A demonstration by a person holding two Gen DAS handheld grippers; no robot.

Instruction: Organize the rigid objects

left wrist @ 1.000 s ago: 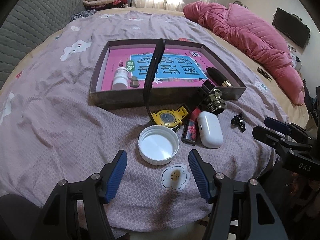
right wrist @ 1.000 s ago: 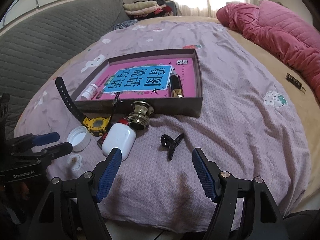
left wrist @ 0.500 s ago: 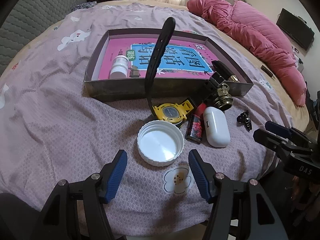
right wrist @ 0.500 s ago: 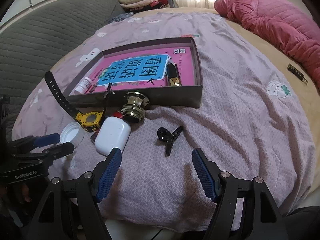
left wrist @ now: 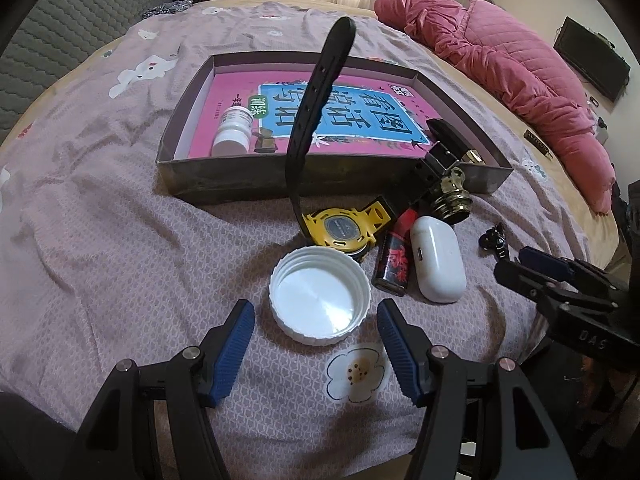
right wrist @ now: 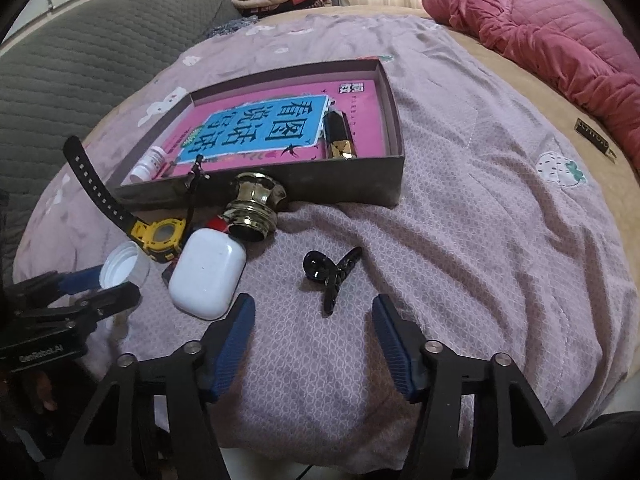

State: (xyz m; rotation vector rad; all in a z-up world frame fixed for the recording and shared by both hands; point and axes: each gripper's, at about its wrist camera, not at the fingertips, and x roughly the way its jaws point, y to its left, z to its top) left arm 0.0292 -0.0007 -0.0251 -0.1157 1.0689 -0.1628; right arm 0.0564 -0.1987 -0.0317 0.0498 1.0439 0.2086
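Observation:
A shallow dark box (left wrist: 224, 184) (right wrist: 340, 192) on the bed holds a pink book, a white pill bottle (left wrist: 234, 130) and a black-gold lipstick (right wrist: 339, 136). In front lie a white cap (left wrist: 319, 296), a yellow watch (left wrist: 342, 230) with upright black strap, a red-black lighter (left wrist: 394, 262), a white earbud case (left wrist: 438, 264) (right wrist: 208, 272), a brass knob (right wrist: 254, 208) and a black hair clip (right wrist: 332, 274). My left gripper (left wrist: 316, 344) is open just short of the cap. My right gripper (right wrist: 312, 336) is open just short of the hair clip.
A pink quilt (left wrist: 500, 64) lies at the far right of the bed. A grey quilted sofa (right wrist: 80, 60) stands to the left. A small dark bar (right wrist: 594, 142) lies on the tan sheet at right. The bed edge is just below both grippers.
Both grippers have moved forward and lower toward the objects: the left toward the cap, the right toward the hair clip. The objects have not moved.

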